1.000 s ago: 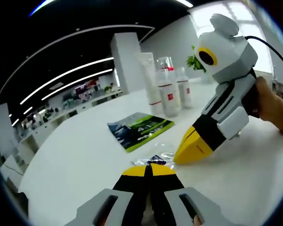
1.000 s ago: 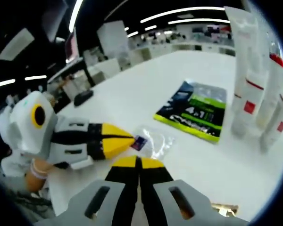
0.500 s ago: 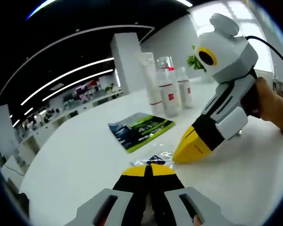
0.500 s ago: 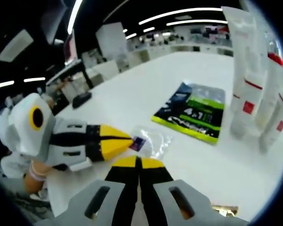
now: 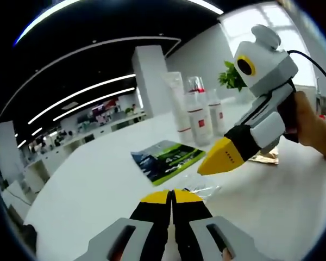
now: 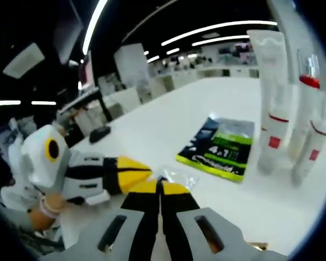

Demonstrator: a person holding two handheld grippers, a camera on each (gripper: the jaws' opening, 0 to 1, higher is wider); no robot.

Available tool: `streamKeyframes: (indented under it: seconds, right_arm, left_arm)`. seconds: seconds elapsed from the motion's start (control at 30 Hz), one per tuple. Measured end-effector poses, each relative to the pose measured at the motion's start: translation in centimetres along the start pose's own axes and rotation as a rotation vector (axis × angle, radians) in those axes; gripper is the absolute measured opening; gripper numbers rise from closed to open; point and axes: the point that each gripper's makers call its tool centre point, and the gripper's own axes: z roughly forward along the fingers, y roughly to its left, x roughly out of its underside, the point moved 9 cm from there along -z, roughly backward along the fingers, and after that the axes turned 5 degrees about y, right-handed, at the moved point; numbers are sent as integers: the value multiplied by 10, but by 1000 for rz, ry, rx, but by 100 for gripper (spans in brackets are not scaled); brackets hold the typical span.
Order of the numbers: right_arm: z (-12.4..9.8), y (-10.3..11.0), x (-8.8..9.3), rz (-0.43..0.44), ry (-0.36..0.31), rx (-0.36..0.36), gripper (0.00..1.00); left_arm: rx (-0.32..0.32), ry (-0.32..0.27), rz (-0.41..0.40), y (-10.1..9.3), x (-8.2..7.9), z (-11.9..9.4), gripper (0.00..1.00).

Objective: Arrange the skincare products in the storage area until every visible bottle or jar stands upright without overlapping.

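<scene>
We see 3 skincare products standing upright in a tight group on the white tabletop: a tall white tube, a clear-capped bottle with a red collar and a smaller bottle just beside it; in the left gripper view the same tube, capped bottle and small bottle stand at the far side of the tabletop. Near them lies a flat green-and-dark sachet, and closer to us a crumpled clear wrapper sits between the sachet and the 2 grippers. Our right gripper has its yellow-tipped jaws pressed together, grasping nothing we can make out, just short of the wrapper. Our left gripper is likewise clenched, its tips at the wrapper's edge. In the left gripper view the right gripper hangs above the tabletop, held by a hand, with a gold foil packet behind it.
</scene>
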Motion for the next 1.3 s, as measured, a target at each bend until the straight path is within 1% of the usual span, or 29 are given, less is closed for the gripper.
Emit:
streamKeyframes:
  seconds: [0.07,0.17,0.33,0.37,0.4,0.43,0.47,0.57,0.67,0.7,0.8,0.87,0.9,0.97,1.03,1.07,1.1,1.2,1.3]
  right_arm:
    - [2,1,1,-10,7,2,0]
    - [3,4,2,-34,11,11,0]
    - [-3,10,0,-56,-5,12,0]
    - [-5,11,-1,-62,-12,13,0]
    - [-7,12,-2,-68,-20,16,0]
    - [-7,12,-3,-80,-27,28,0]
    - [-6,11,-3,-105,-28,56,0]
    - [-2,9,-1,-112,-11,77,0]
    - [-6,12,-3,-129,-18,93,0]
    - [-10,13,-6,-142,-31,100,0]
    - [-28,19,-5,-133,-65,75,0]
    - [-42,19,2,-133,-66,76,0]
    - [-49,18,6,-134,-62,79,0]
    - [-61,13,14,-139,-45,105,0]
    - [-73,6,22,-139,-43,136,0]
    - [-82,1,30,-134,-41,150,0]
    - [-89,-3,35,-125,-38,162,0]
    - [-107,-15,52,-101,-39,196,0]
    - [-117,-20,64,-98,-35,219,0]
  left_arm:
    - [-7,-14,1,0,-1,-2,1]
    - [-23,-59,14,1,-4,-8,1]
    - [-40,-145,0,6,-13,-13,1]
    - [-37,-170,-9,6,-14,-16,1]
    - [-33,-181,-15,6,-15,-18,1]
    - [-9,-197,-33,4,-15,-20,1]
    - [25,-199,-47,2,-15,-20,1]
    - [53,-187,-67,1,-14,-20,1]
    - [88,-185,-83,-1,-15,-20,1]
    - [99,-183,-91,-1,-16,-20,1]
    - [160,-162,-124,-4,-17,-18,1]
    - [197,-144,-129,-7,-16,-16,1]
    - [232,-136,-136,-11,-17,-15,1]
    - [284,-126,-145,-21,-18,-17,1]
    - [334,-124,-140,-32,-23,-18,1]
    - [367,-105,-136,-40,-26,-18,1]
    - [376,-99,-135,-43,-28,-18,1]
    - [423,-85,-108,-62,-36,-17,1]
    - [455,-55,-91,-80,-40,-15,1]
